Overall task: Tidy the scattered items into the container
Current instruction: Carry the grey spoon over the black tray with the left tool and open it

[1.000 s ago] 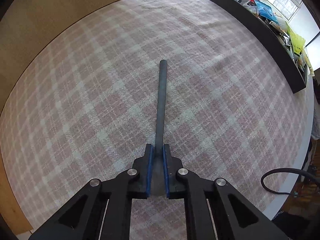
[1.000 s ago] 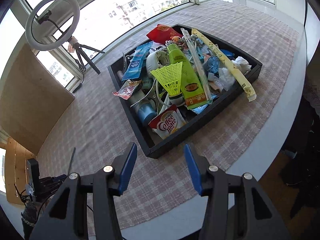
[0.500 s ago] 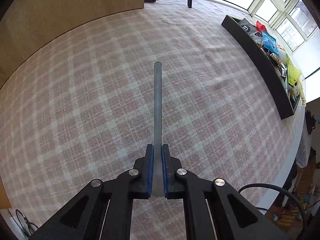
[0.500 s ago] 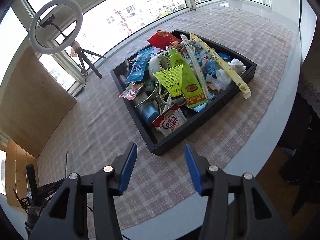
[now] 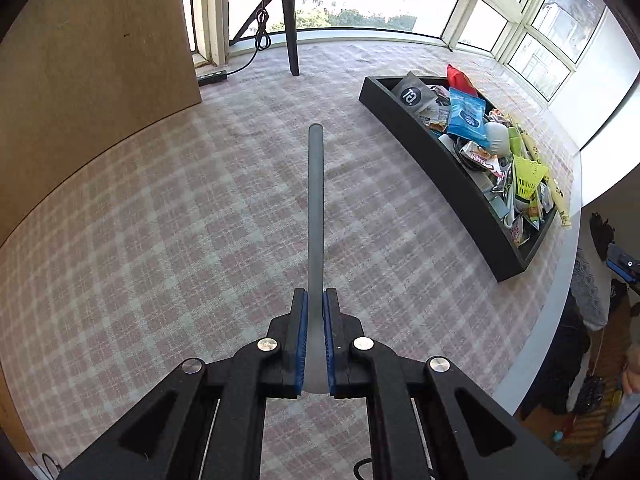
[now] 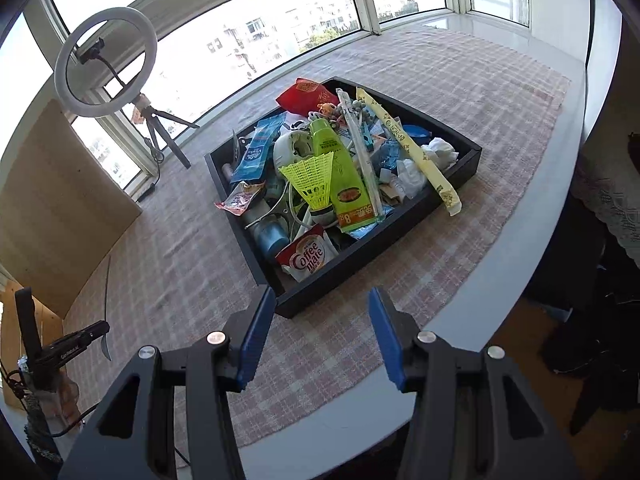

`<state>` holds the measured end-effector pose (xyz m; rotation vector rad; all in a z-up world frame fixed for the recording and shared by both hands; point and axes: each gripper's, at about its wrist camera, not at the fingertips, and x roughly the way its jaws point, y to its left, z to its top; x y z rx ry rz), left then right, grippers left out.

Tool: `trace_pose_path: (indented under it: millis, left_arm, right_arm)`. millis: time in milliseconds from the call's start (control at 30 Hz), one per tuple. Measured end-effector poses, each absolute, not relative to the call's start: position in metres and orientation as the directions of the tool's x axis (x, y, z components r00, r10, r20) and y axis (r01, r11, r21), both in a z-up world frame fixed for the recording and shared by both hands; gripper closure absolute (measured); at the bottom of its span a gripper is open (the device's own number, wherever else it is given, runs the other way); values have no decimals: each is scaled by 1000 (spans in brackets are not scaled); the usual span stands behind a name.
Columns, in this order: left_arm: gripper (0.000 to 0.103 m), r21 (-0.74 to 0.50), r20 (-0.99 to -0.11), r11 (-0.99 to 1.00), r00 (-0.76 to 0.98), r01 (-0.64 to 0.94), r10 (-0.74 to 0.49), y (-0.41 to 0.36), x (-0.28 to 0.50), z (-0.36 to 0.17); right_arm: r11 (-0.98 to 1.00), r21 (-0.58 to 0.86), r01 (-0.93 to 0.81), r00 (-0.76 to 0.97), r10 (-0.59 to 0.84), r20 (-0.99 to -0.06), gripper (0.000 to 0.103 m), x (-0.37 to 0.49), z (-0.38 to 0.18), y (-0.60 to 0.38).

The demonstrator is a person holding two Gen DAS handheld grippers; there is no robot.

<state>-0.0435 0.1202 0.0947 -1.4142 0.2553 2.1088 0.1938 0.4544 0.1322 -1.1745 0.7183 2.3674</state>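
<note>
My left gripper (image 5: 315,296) is shut on a long grey flat strip (image 5: 315,200), which juts forward above the checked cloth. The black tray (image 5: 440,160) lies off to the right of the strip, heaped with packets, a yellow shuttlecock and a green bottle. In the right wrist view the same tray (image 6: 360,264) sits just beyond my right gripper (image 6: 322,300), which is open with nothing between its blue pads. At the far left of that view the left gripper (image 6: 76,346) shows with the thin strip (image 6: 107,304) held clear of the cloth.
A pink checked cloth (image 5: 160,220) covers the white table (image 6: 500,248). A brown board (image 5: 92,48) stands at the left. A ring light on a tripod (image 6: 106,62) stands by the windows behind the tray. A long yellow packet (image 6: 416,160) overhangs the tray's right rim.
My left gripper has risen with the strip and tipped up, so the tray and windows now show. The right gripper has drawn back slightly from the tray, still open.
</note>
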Motion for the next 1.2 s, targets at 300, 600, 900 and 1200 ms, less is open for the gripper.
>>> trace_pose_path:
  millis: [300,600,900,1200]
  left_arm:
    - [96,-168,-866,-777,-285,-607,410,247,-36,116]
    - [96,-179,-854,-727,-263,-663,450,377,-39,126]
    - [95,-134,-869,-707,-262,-694,421,446,-37,119]
    - [74,-73,-876,-749,-317,-658,363,452,-41,117]
  right_arm:
    - [-820,249,-515,-566,107,-817,54,188,131,510]
    - [-831,246,-498,-575,104,-812,54,188,137,583]
    - [-819,240,-521,-553,110,-826,54,195,126,631]
    - [-817,258,-516,-559,93,-824,54,189,123,649]
